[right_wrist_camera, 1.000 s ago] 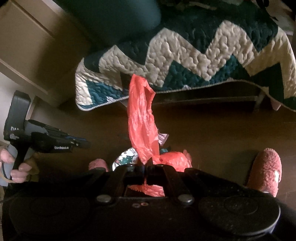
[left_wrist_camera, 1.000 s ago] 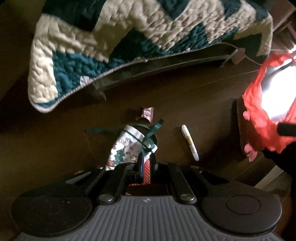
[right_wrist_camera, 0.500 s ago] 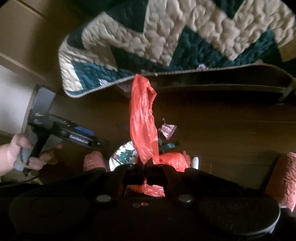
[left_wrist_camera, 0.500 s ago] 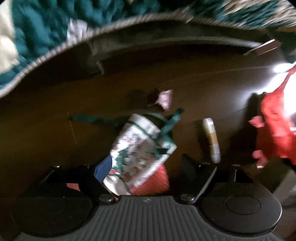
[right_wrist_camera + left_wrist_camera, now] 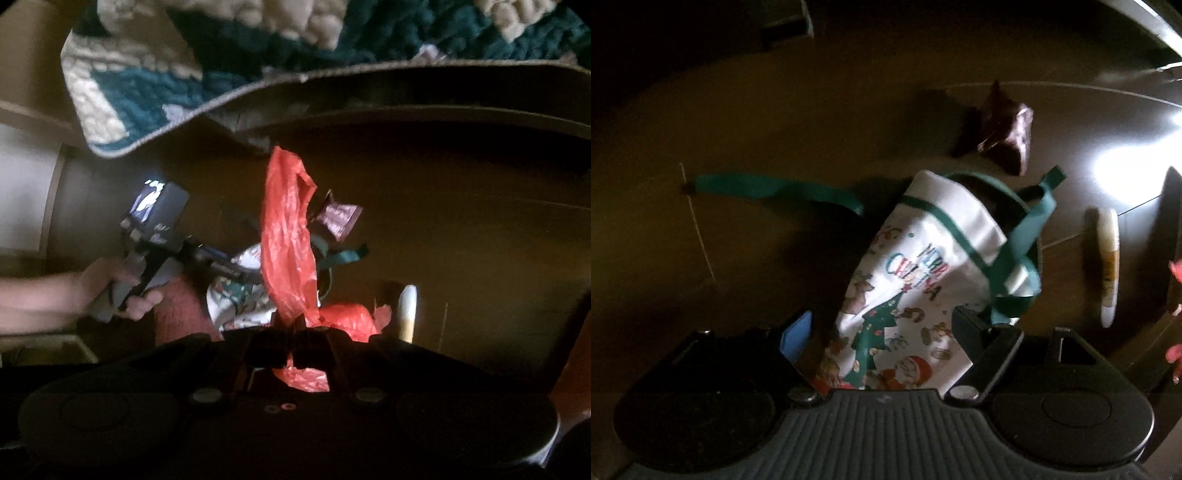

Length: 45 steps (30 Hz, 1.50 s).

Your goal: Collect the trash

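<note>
— Low in the middle of the left wrist view, what lies between the fingers?

— A Christmas-print pouch [image 5: 923,295] with green ribbon lies on the dark floor [image 5: 775,129]. The left gripper [image 5: 882,332] stands wide apart on either side of its lower end, its jaws having just been opening; the pads do not visibly press on it.

— And the bag?

— At the centre of the right wrist view the right gripper [image 5: 295,325] is clamped together on the red plastic bag [image 5: 288,240], which stands up limp.

— How far along is it?

— Early, as a judgement: nothing shows inside the bag. A crumpled brown wrapper [image 5: 993,129] at upper right and a white tube [image 5: 1106,266] at right also lie loose.

— Anything in the way?

— The quilt [image 5: 147,74] overhangs the top of the frame, and the ribbon could snag. The bag's mouth hangs collapsed.
</note>
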Tool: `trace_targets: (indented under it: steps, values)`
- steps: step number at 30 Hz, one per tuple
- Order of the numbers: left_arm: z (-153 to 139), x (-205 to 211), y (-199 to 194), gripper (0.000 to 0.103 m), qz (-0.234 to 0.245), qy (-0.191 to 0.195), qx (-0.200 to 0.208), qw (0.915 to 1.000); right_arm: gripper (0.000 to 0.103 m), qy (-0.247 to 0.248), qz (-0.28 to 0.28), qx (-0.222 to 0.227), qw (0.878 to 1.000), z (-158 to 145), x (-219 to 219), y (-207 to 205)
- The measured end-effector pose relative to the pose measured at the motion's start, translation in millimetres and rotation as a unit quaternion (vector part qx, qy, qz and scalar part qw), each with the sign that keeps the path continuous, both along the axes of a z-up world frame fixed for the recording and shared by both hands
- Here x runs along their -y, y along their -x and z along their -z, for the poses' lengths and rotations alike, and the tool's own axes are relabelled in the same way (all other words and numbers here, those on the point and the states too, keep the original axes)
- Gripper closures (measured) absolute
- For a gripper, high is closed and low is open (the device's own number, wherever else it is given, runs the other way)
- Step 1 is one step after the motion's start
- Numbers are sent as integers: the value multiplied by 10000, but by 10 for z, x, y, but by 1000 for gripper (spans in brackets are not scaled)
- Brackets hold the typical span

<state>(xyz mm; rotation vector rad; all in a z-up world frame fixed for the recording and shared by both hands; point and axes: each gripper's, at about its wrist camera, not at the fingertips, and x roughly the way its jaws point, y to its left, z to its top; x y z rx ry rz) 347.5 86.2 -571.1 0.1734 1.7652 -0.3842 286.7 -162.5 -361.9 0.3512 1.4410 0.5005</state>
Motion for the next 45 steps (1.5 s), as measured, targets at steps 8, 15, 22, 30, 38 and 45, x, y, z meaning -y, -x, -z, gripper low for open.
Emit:
trace_targets:
  steps: [8,15,22,30,38,45]
  values:
    - [136,-7,35,78,-1,4,-7,10000,101,19,-16,-96,10000,84,-36,-15]
    - [-156,29,93,97,76,60,291,9995,101,164,75,-10,9998,79,5,1]
    - [-825,177,148,99,208,129,554,9982,101,192,135,250,9994,-40,4,103]
    - [-1901,301,235,100,33,44,1239,9923,102,38,434,863,9953,-571,91,225]
    - [-3254,355,475,100,-511,266,2199,9738,102,-309,863,1490,9846,-1561,370,407]
    - [-4380,462,747,100,-823,591,3103,9452,102,-340,786,2203,9717,-2575,523,531]
